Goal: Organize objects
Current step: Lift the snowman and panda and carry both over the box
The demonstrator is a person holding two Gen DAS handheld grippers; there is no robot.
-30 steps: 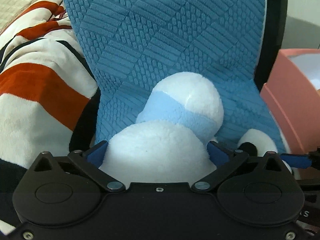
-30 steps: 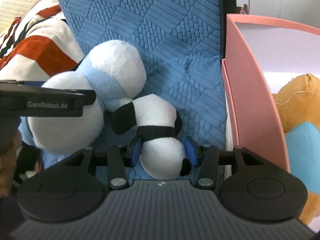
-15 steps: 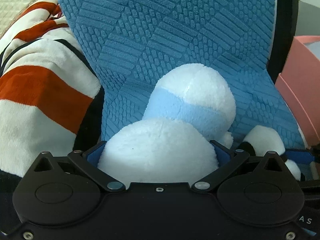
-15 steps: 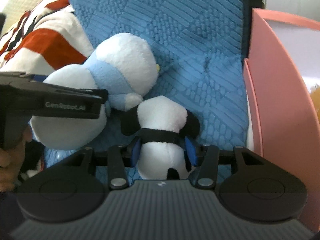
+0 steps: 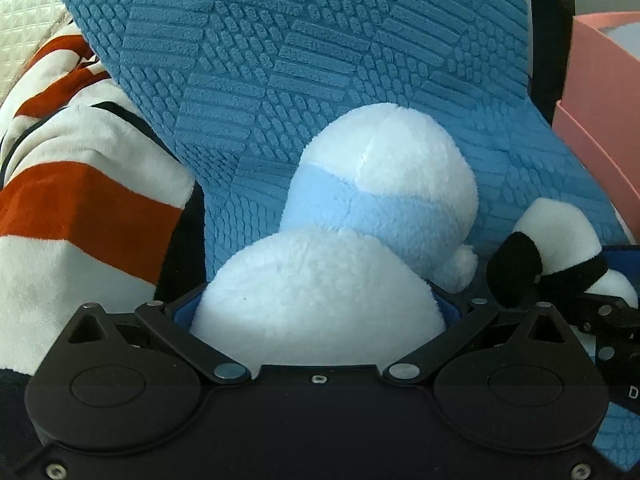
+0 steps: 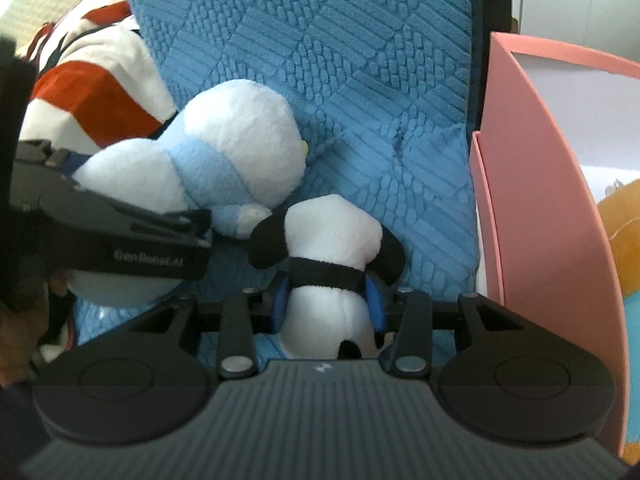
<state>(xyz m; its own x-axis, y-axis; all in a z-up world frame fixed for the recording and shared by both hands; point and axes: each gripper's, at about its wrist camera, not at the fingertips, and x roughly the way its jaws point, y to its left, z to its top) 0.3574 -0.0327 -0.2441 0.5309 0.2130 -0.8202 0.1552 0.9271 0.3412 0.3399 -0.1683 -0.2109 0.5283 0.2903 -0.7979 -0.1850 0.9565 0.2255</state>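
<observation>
Since a second ago both plush toys have come further off the blue textured cushion [image 6: 360, 92], and in the right wrist view the pink box [image 6: 552, 184] has slid toward the right edge.

That cushion fills most of both views, propped up behind the toys. To its left lies a plush blanket striped white, orange and black [image 5: 80, 208]. The pink box stands just right of the cushion; inside it, against the white lining, shows part of an orange-brown plush [image 6: 622, 216] with a patch of light blue lower down. What that toy is cannot be made out, since the box wall and the frame edge cut it off.

The white and light-blue plush [image 5: 360, 208] is the bigger toy. The left hand-held gripper [image 5: 320, 312] pinches its round white lower body between the blue pads, which are mostly buried in the fur. Its head points toward the cushion; only a small yellowish tip shows of its face, in the right wrist view.

The smaller panda plush [image 6: 328, 264] sits just right of it, the two nearly touching. The right hand-held gripper [image 6: 330, 300] is closed on the panda's waist at the black band, a blue pad on either side. The panda's face is turned away and its lower end is hidden behind the gripper body. A bit of the person's hand [image 6: 20, 336] shows at the left edge, blurred.
</observation>
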